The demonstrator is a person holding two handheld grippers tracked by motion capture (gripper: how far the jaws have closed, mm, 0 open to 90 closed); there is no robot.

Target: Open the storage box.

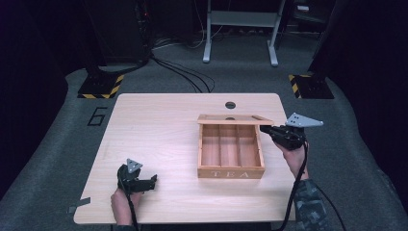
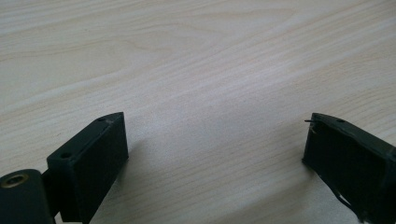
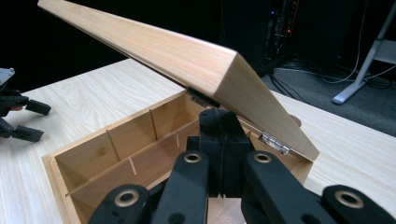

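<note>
A wooden box marked TEA [image 1: 231, 172] stands on the right half of the table, with dividers splitting its inside into bare compartments [image 3: 116, 154]. Its hinged lid [image 1: 235, 118] is raised and tilts back over the far side. My right gripper [image 1: 263, 128] is at the box's far right corner. Its jaws are shut with nothing between them, and their tips [image 3: 223, 116] sit just under the lid [image 3: 163, 51] near a hinge. My left gripper [image 1: 155, 181] rests open low over the bare table near the front left [image 2: 217, 120], and appears far off as the left gripper [image 3: 39, 122].
The light wooden table [image 1: 159, 125] has a round cable hole [image 1: 230, 105] behind the box. Around it is grey carpet with cables [image 1: 187, 72], yellow-black striped bases [image 1: 101, 86] and a metal stand's legs [image 1: 240, 43] at the back.
</note>
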